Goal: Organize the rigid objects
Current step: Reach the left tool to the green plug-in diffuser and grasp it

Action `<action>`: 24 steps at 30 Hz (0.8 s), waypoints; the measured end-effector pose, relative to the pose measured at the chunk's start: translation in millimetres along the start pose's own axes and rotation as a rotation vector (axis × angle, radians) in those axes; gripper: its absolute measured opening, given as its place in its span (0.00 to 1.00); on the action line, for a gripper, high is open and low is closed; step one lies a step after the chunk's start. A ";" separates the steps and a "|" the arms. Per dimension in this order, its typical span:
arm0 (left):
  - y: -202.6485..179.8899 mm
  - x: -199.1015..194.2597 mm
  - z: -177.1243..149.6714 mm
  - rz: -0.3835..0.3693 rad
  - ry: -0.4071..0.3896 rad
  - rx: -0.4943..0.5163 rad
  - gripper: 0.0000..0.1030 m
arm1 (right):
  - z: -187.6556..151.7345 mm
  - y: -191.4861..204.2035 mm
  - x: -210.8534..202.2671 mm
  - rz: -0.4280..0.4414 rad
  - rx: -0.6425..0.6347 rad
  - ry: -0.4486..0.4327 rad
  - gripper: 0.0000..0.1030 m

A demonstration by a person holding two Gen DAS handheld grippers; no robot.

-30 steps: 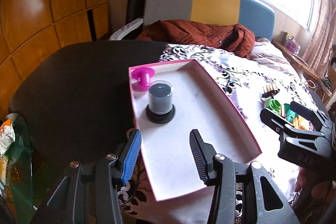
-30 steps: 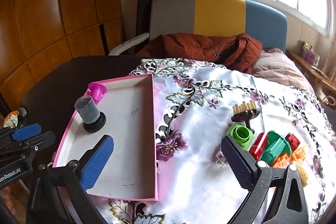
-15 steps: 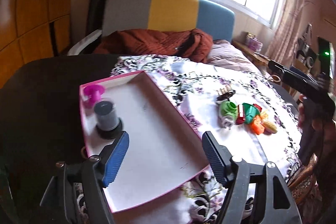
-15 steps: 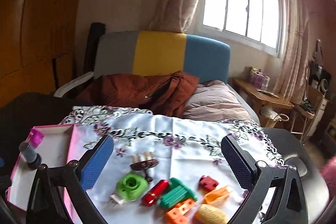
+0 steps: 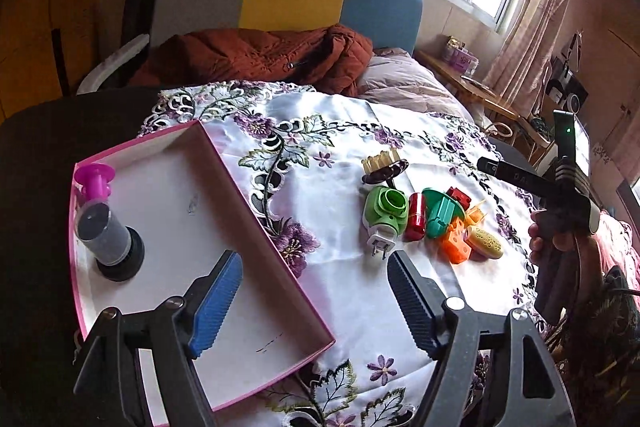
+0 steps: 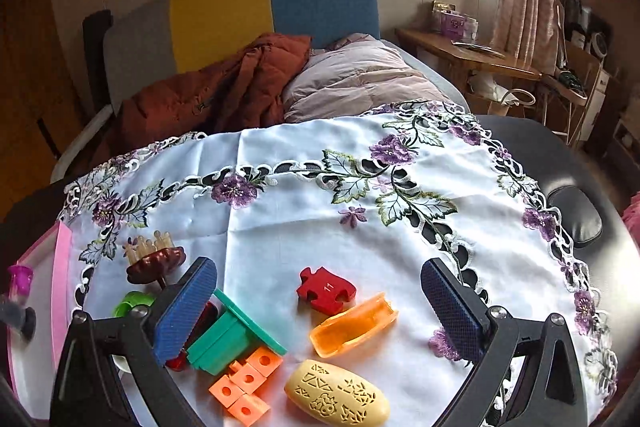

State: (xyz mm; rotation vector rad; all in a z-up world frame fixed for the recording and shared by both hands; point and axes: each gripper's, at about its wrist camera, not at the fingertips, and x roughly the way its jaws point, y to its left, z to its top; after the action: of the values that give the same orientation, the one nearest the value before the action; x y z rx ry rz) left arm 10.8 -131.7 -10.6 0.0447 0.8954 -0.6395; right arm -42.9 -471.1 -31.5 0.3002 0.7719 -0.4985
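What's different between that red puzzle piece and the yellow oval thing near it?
The red puzzle piece is flat, with notched edges and a small number on it; the yellow oval thing is rounded, smooth-edged, bigger, and carved with patterns. Both lie loose on the tablecloth, outside the pink tray.

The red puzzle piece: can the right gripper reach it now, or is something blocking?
Probably yes. The right gripper is open, and the red puzzle piece lies flat on the tablecloth between its fingers, nothing covering it.

I read "11" on the red puzzle piece [image 6: 326, 291]. Partial white lettering on the right hand-held gripper [image 5: 532, 181] looks like "DA", rest unreadable.
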 end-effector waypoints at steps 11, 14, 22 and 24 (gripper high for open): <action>-30.6 39.5 0.4 -0.035 0.097 0.039 0.69 | 4.1 -2.9 1.7 0.021 0.018 0.009 1.00; -29.8 43.3 -3.0 -0.034 0.117 0.030 0.63 | 4.3 -4.4 2.7 0.019 0.028 0.016 1.00; -29.9 53.8 -9.3 -0.019 0.174 0.020 0.63 | 3.3 -13.2 4.6 0.015 0.085 0.041 1.00; -29.8 55.6 -5.6 -0.013 0.172 0.026 0.63 | 3.1 -15.4 5.7 0.010 0.095 0.046 1.00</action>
State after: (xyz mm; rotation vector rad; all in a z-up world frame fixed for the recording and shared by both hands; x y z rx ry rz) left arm 16.0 -182.1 -48.6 0.1185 1.0544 -0.6668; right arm -45.9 -487.2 -34.7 0.4049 0.7921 -0.5217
